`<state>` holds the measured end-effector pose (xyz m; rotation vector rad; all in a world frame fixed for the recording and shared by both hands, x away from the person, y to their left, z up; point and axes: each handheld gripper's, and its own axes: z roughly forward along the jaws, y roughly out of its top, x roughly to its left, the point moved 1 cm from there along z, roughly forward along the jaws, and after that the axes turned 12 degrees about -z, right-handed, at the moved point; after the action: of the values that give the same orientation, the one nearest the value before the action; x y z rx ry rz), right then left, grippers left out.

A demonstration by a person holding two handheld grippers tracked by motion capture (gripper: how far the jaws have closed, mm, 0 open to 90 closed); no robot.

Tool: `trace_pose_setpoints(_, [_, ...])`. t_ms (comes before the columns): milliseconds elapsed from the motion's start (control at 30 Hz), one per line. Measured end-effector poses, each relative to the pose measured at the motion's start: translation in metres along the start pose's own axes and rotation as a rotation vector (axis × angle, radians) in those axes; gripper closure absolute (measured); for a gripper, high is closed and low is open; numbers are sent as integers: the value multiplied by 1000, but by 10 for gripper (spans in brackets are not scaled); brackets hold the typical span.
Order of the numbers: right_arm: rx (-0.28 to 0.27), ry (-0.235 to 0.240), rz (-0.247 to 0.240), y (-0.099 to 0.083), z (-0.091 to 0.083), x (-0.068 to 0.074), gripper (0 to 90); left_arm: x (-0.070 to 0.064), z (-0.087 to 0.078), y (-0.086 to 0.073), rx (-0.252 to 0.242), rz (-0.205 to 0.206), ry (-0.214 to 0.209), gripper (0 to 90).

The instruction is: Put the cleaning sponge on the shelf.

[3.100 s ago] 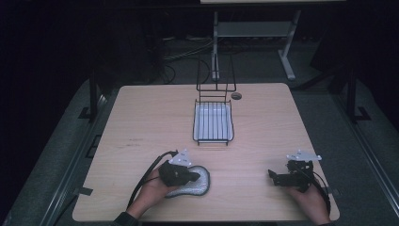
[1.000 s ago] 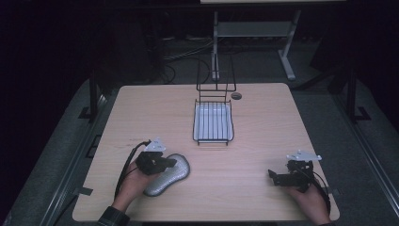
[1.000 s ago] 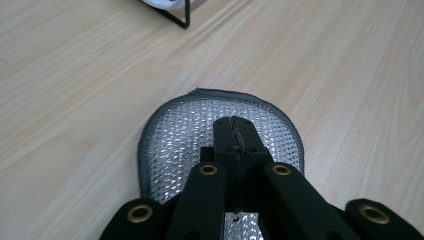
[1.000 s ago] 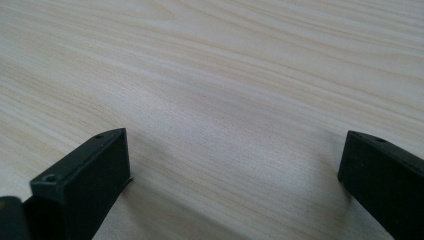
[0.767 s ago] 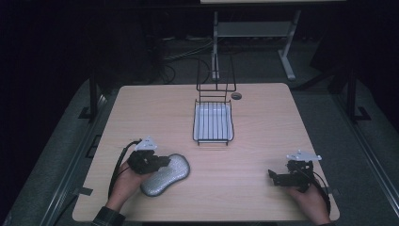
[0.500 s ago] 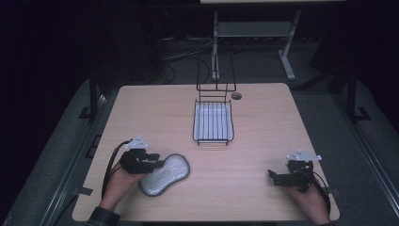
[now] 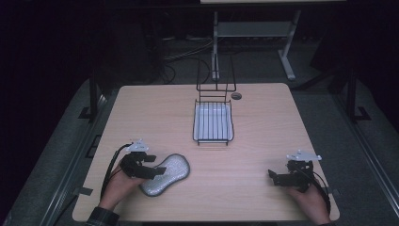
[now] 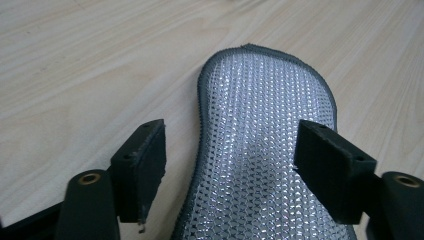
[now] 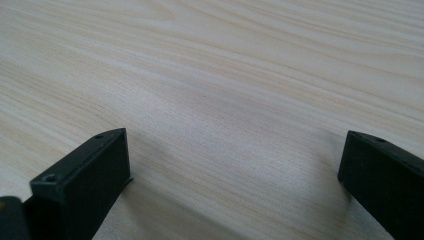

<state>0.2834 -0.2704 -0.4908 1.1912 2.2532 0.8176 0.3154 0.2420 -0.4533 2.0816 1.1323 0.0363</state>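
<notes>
The left gripper has its fingers spread wide, and they stand just above the near end of a silver scouring pad. One finger hangs over bare wood beside the pad's dark stitched edge and the other over its glittering mesh, so the jaws straddle that edge and not the whole pad; nothing is pinched. In the high view the same left gripper sits at the pad's left end, near the front left of the counter, and the pad lies flat and slanted, its far end pointing toward the middle.

The right gripper also has its fingers spread, with only bare wood grain between them; in the high view it rests near the front right corner, well apart from the pad.

If the step in hand is a pick-up of the pad, it seems best done by lowering the left fingers until one slips under the soft rim and the other presses on top, then closing on the edge. A flat, limp pad gives little to grip, so a shallow, tilted approach should help. The wire rack with its pale tray stands farther back at the centre, a likely place to carry the pad.
</notes>
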Motion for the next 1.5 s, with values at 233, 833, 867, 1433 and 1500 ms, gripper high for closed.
trace_pose_setpoints(233, [0,0,0,0,0,0,0,-2,7,-3,41,29,3,207])
trace_pose_setpoints(833, [0,0,0,0,0,0,0,-5,14,-6,70,54,5,172])
trace_pose_setpoints(867, [0,0,0,0,0,0,0,-4,14,-6,72,52,1,173])
trace_pose_setpoints(1433, [0,0,0,0,0,0,0,-9,13,-5,109,50,-26,366])
trace_pose_setpoints(1500, [0,0,0,0,0,0,0,-9,13,-5,114,53,-28,379])
